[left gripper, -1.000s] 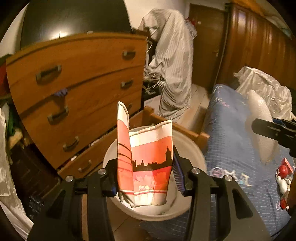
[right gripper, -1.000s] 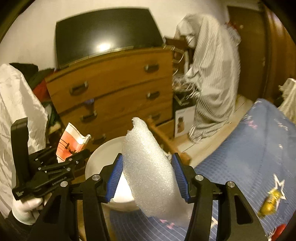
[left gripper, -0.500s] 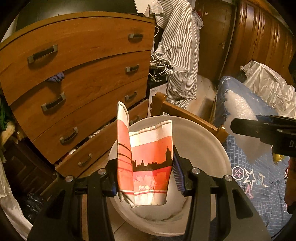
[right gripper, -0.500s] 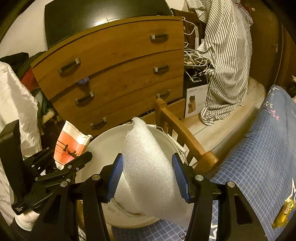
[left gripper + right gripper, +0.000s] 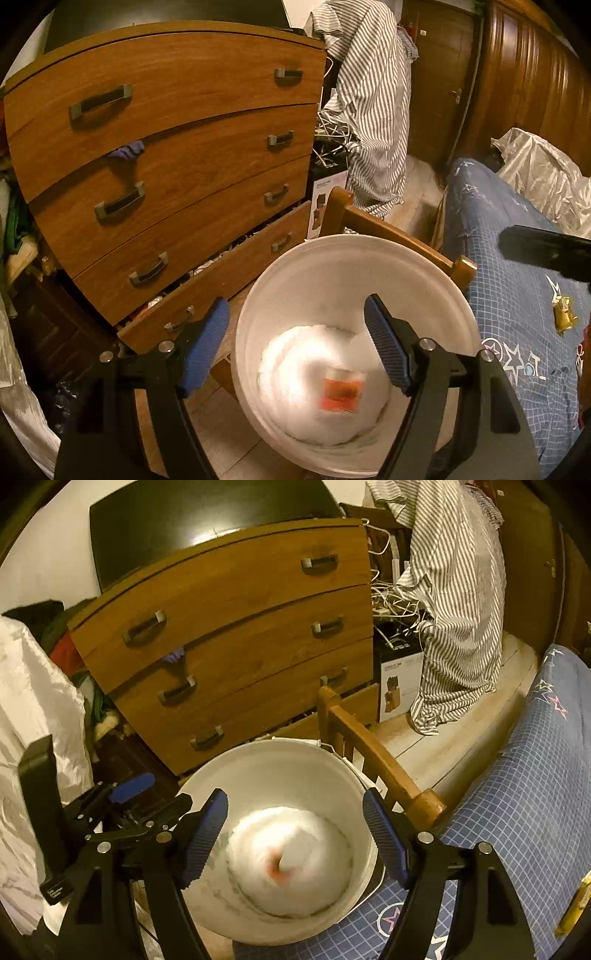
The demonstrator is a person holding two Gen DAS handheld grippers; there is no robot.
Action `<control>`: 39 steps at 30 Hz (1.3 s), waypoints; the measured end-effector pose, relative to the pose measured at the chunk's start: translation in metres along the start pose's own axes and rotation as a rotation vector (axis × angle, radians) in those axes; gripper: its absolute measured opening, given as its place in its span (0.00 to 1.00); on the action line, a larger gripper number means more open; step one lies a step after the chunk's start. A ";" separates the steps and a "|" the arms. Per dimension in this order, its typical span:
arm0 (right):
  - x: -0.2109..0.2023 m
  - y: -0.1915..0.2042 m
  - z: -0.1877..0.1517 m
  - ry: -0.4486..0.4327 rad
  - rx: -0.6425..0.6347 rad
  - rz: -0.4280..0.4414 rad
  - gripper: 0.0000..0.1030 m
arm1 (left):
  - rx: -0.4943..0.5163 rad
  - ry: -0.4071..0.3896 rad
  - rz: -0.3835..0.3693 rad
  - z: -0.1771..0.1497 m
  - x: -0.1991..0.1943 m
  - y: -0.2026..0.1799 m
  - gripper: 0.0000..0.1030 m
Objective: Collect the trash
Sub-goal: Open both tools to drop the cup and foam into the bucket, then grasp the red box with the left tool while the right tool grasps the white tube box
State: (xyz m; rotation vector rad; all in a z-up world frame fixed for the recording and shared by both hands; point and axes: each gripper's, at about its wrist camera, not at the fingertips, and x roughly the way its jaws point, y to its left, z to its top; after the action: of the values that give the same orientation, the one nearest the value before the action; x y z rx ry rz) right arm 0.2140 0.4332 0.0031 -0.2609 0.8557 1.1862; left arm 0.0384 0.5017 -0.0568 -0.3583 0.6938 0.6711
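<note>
Left wrist view: the left tool [image 5: 297, 332] hangs over the white bucket [image 5: 332, 258], jaws opening and nothing between them; the red-and-white paper cup [image 5: 341, 391] lies blurred on the white foam sheet [image 5: 295, 369] inside. To do this step well, keep the jaws wide and lift straight clear of the rim.

Right wrist view: the right tool [image 5: 295, 827] is likewise opening and empty above the foam sheet [image 5: 295, 864]. Blur hides the cup's shape, and the bucket's bottom is covered.
</note>
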 end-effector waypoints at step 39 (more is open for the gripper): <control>-0.394 -0.302 -0.495 -0.449 0.692 -0.327 0.72 | 0.484 0.299 -0.552 -0.208 -0.045 -0.378 0.71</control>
State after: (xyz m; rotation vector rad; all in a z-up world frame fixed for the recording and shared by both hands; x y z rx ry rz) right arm 0.2167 -0.2559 -0.1258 0.4068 0.7387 0.5573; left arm 0.1694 0.0977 -0.1441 -0.1855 0.9631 -0.0857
